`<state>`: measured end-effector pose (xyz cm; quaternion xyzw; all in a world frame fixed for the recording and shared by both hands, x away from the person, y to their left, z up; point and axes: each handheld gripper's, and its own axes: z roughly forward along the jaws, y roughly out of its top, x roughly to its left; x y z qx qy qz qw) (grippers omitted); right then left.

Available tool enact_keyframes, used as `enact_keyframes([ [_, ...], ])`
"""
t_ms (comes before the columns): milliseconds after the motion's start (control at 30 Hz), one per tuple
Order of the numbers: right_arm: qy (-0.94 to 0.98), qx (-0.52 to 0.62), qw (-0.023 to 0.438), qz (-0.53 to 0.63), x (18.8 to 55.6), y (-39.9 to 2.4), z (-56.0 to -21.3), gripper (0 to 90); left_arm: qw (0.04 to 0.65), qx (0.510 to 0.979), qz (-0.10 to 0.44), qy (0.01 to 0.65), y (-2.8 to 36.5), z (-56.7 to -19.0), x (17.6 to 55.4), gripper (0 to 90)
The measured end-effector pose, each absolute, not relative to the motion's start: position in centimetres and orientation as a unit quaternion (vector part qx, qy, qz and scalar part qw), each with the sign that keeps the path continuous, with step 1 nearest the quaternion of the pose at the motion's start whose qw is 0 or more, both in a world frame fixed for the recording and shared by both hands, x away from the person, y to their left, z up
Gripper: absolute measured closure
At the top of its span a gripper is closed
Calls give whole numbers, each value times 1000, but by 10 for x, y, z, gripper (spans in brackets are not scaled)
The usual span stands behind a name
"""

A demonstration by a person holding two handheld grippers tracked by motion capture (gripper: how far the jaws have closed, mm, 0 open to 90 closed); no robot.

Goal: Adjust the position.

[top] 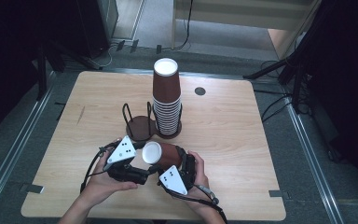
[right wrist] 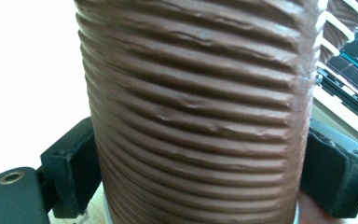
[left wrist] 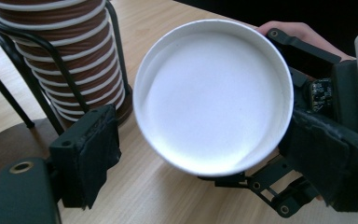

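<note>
Wooden table (top: 223,126), with tall cup stack (top: 167,100) in its wire holder (top: 140,123) mid-table. Near the front edge, ribbed brown cup (top: 164,155) lying sideways, clamped by right claw (top: 181,169). Mouth facing left claw (top: 129,164), part-open, empty, beside the rim.

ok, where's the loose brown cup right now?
High view: cup lies sideways at the near table edge, clamped in the right gripper, just before the cup stack.

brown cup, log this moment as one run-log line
right hand-held gripper: shut on brown cup, sideways | left hand-held gripper: open at cup mouth | stack: in holder
</note>
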<state>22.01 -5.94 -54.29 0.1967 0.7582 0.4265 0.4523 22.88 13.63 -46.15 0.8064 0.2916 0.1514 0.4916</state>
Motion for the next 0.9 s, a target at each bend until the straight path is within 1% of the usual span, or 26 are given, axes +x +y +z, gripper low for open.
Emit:
enact_keyframes([
  [300, 768, 164, 453, 422, 214, -52, -547, 110, 473, 818, 150, 291, 131, -464, 228, 143],
  [367, 768, 164, 453, 422, 214, -52, -547, 110, 469, 823, 149, 286, 130, -465, 228, 161],
  [433, 768, 164, 452, 424, 214, -52, -546, 106, 468, 824, 149, 282, 129, -465, 227, 198],
  [500, 770, 165, 450, 421, 215, -53, -546, 101, 469, 825, 146, 280, 130, -465, 227, 206],
  [667, 775, 180, 442, 414, 212, -52, -542, 79, 482, 820, 131, 281, 132, -465, 228, 221],
  [767, 780, 183, 427, 419, 212, -54, -539, 70, 485, 817, 122, 286, 134, -463, 228, 225],
  [867, 783, 178, 416, 428, 212, -56, -535, 62, 486, 816, 122, 287, 135, -463, 228, 227],
  [900, 781, 178, 414, 432, 212, -56, -534, 46, 485, 816, 125, 289, 135, -463, 228, 228],
])
